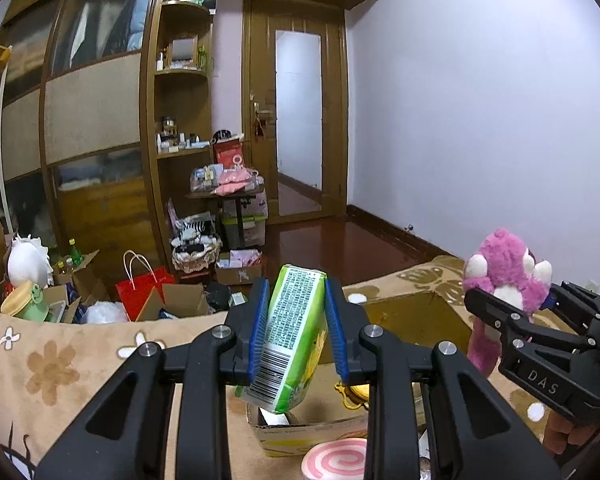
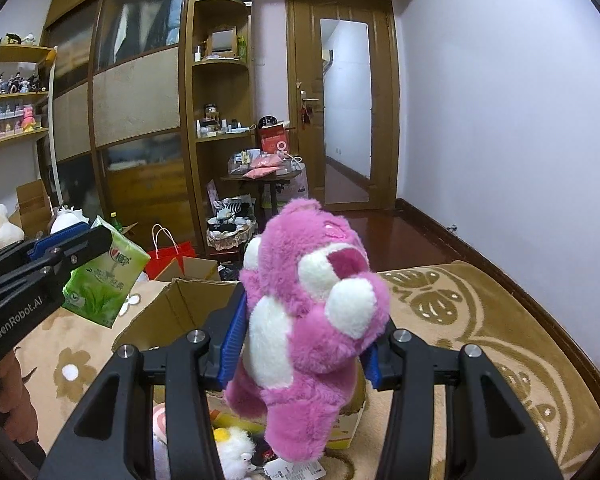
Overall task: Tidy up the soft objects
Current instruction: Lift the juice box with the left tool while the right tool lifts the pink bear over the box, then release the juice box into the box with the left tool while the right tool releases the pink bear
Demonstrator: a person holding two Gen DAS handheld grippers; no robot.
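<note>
My left gripper (image 1: 296,328) is shut on a green tissue pack (image 1: 292,340), held tilted above an open cardboard box (image 1: 416,312) on the bed. The pack also shows in the right wrist view (image 2: 104,280), with the left gripper (image 2: 60,252) at the left. My right gripper (image 2: 304,344) is shut on a pink plush bear (image 2: 312,312), held upright above the same box (image 2: 172,304). In the left wrist view the bear (image 1: 504,276) and the right gripper (image 1: 512,300) are at the right.
A pink swirl cushion (image 1: 336,458) and a small yellow-white plush (image 2: 232,448) lie in the box. The bed has a beige flowered blanket (image 1: 60,364). Behind it are boxes, a red bag (image 1: 142,292), a wardrobe and a door.
</note>
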